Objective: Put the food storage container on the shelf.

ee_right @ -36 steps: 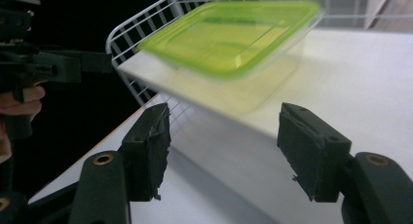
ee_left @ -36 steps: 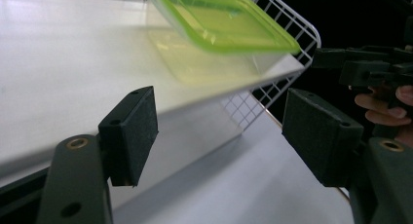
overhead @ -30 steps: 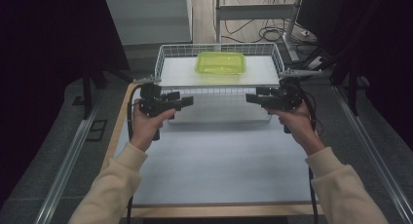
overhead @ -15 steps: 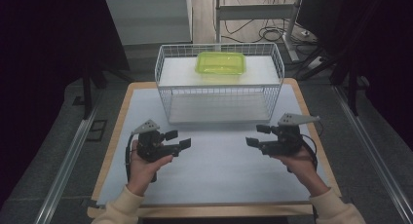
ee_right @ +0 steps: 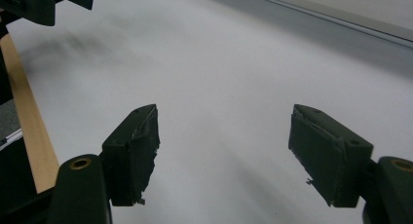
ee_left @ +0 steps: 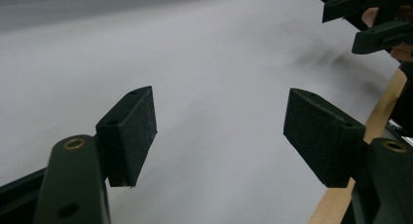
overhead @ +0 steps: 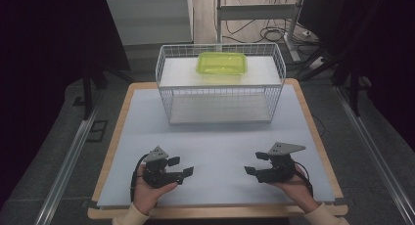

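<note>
Low in the high view, the left tool [overhead: 182, 168] sits at lower left of centre and the right tool [overhead: 255, 164] at lower right of centre, each gripped by a hand that comes in from the bottom edge, just above the pale grey mat [overhead: 220, 146] that covers the wooden table [overhead: 113, 137]. Both tools point inward, toward each other, well apart. The left tool's own view shows its two black padded jaws spread wide with only the bare mat between them; it holds and touches no object. The right tool's own view shows the same: jaws wide apart, nothing between them, having just been opening. Its pads look frayed at the edges. Each of these views catches the other tool in an upper corner. Toward the upper middle of the high view, a white wire basket [overhead: 220, 95] stands on the mat, and a translucent lime-green plastic container [overhead: 221, 64] rests on top of it, well apart from both tools.
</note>
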The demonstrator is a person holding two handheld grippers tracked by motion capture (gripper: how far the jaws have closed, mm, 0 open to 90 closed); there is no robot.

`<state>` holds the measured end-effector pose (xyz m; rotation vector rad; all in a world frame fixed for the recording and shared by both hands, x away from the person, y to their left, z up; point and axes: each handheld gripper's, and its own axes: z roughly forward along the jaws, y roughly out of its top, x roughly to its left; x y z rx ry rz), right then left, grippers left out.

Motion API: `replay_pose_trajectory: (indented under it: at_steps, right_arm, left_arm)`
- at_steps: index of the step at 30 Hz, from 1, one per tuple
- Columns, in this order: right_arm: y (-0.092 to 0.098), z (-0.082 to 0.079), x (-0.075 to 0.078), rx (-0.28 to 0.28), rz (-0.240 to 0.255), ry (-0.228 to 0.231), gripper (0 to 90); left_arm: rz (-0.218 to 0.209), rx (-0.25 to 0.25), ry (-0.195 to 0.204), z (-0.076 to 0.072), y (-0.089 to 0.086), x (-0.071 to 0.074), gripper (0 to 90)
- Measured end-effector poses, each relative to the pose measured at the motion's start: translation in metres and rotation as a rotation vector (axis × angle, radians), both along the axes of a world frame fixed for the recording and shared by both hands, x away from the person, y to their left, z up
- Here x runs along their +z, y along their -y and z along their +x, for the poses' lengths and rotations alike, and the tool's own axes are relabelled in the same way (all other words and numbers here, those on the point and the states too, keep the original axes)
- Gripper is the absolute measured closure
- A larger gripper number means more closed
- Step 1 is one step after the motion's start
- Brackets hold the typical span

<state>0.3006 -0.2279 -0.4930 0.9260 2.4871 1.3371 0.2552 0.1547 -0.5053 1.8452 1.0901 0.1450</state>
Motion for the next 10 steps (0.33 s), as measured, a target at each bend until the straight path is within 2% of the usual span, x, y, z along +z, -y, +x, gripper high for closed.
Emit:
replay_pose_trajectory:
  at_steps: [3,10]
  right_arm:
    - [0.0011,0.0001,0.0018,-0.009,0.010,0.008,27.2]
    - [0.0054,-0.0012,0.0023,-0.024,0.015,0.042,26.1]
  left_arm:
    - [-0.014,0.007,0.001,0.0007,0.0007,0.0000,27.3]
    - [-0.008,0.010,0.005,-0.0003,0.0010,-0.0037,26.9]
